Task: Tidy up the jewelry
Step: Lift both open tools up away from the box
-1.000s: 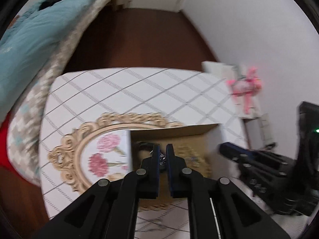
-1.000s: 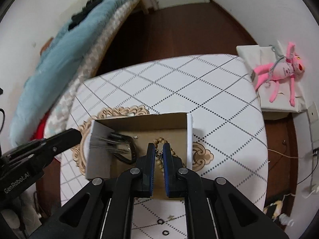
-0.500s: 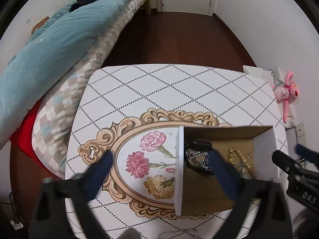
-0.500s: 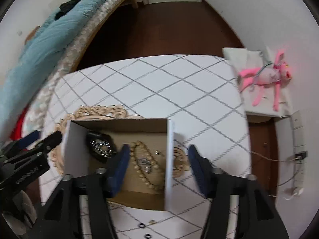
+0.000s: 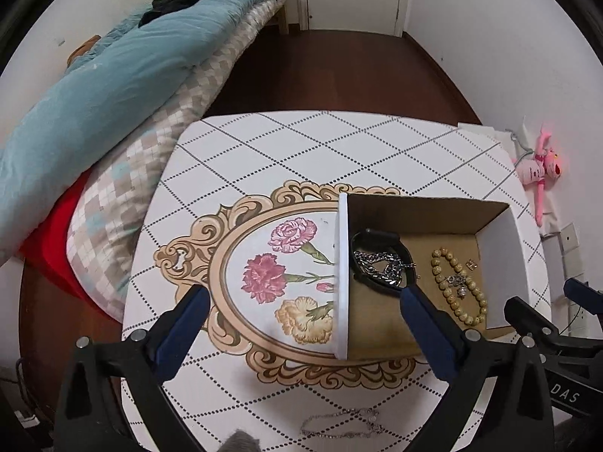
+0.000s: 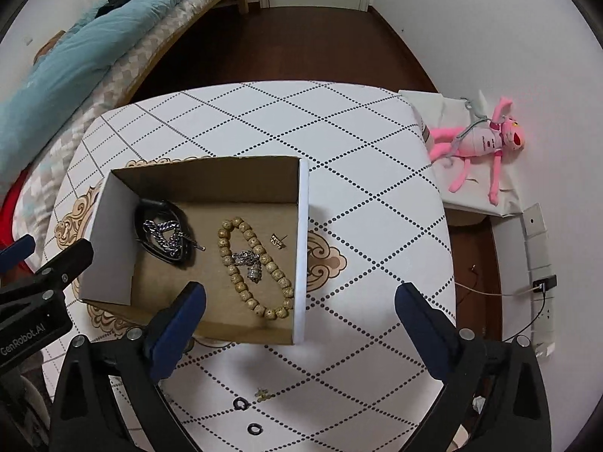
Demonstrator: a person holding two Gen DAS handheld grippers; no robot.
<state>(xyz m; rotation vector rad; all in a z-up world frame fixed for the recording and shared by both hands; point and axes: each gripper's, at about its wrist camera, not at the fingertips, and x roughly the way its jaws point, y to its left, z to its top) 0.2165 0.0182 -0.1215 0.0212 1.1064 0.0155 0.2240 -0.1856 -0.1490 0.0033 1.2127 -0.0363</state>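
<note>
Quilted tablecloth (image 6: 339, 120) w/ cardboard box (image 6: 301, 226), beaded bracelet (image 6: 252, 267).

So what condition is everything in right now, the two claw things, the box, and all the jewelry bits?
left gripper: open, empty, above the table.
right gripper: open, empty.
cardboard box: open-topped, upright on the table.
bead bracelet: lying in the box.
silver chain: heaped on a black band in the box.
thin silver bracelet: on the table, outside the box.
two black rings: loose on the table.
</note>
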